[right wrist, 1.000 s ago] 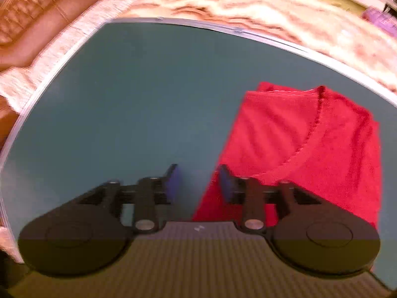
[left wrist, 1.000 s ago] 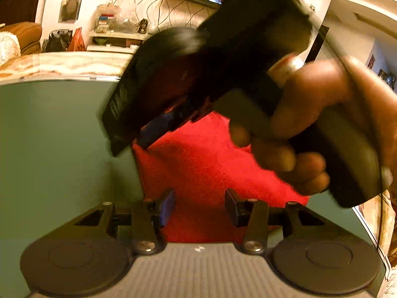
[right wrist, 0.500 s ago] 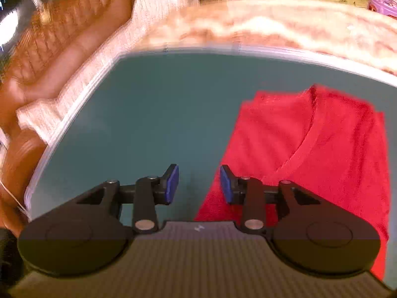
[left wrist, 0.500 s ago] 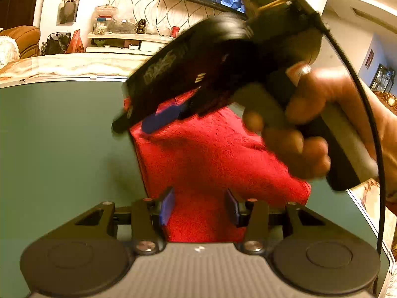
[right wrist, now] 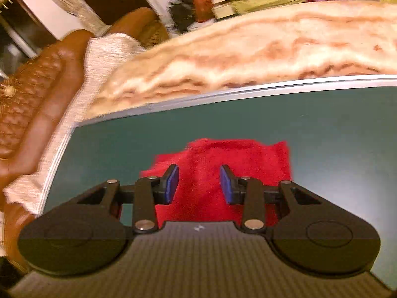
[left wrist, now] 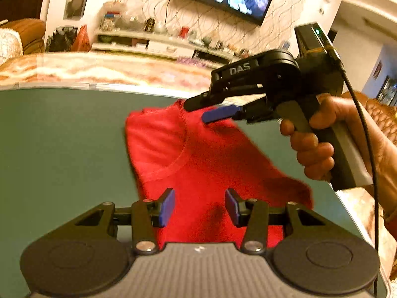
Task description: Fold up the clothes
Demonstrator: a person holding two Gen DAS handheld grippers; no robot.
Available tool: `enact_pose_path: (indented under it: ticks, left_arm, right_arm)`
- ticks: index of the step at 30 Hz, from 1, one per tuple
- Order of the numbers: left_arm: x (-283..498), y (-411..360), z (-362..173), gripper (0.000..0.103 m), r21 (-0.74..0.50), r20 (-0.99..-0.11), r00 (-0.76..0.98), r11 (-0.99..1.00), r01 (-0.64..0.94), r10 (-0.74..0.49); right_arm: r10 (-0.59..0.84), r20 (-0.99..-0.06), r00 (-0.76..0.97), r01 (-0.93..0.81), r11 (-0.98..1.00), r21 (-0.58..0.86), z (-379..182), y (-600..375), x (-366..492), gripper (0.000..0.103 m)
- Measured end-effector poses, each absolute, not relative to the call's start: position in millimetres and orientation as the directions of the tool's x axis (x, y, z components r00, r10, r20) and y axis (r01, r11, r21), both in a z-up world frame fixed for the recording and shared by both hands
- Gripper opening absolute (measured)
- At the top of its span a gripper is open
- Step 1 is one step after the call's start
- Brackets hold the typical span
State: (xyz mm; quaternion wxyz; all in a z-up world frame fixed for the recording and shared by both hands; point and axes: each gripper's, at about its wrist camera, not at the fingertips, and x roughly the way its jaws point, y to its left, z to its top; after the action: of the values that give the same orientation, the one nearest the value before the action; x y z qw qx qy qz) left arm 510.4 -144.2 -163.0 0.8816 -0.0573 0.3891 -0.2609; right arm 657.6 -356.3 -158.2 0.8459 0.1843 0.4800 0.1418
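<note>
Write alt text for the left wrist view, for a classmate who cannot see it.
A red T-shirt, partly folded, lies on a green table. The left tool hovers open over its near edge, holding nothing. A person's hand holds the right tool above the shirt's far end, near the collar; a living room with a wall television lies beyond.

Both hand-held grippers, left (left wrist: 199,204) and right (left wrist: 198,108), hover with parted jaws above the red shirt (left wrist: 198,154) on the green table (left wrist: 62,136).
</note>
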Motion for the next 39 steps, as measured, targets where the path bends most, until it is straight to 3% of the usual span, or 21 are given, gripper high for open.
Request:
enact_pose_path:
  ticks: [7,16,22,27,35,39]
  left_arm:
    - [500,-143,-157,0.051,-0.253,-0.661,0.574,0.863,0.437,-0.484]
    - [461,-150,-145,0.055,-0.215,-0.669,0.555,0.843,0.493,-0.495]
    - [457,-158,-154,0.055,-0.207,-0.704,0.536,0.857,0.471,-0.465]
    - [459,-157,-152,0.055,-0.201,-0.715,0.533,0.863,0.464,-0.453]
    - [436,-160,-134,0.058,-0.227,-0.695,0.545,0.862,0.453,-0.469]
    - [427,-173,-129,0.058,-0.238,-0.689,0.539,0.853,0.465,-0.485]
  right_arm:
    - [0.445,-0.670,0.594,-0.048,0.851,0.523,-136,-395,621,0.043]
    - [0.435,-0.697,0.571,-0.111,0.881,0.459,-121,-410,483,0.043]
    - [0.408,-0.724,0.556,0.038,0.858,0.513,-159,-416,490,0.040]
    - [0.450,-0.688,0.569,0.091,0.797,0.597,-163,-436,485,0.040]
    - [0.507,-0.612,0.607,0.003,0.768,0.640,-144,-425,431,0.042]
    - [0.484,-0.670,0.563,0.057,0.786,0.615,-162,-418,430,0.041]
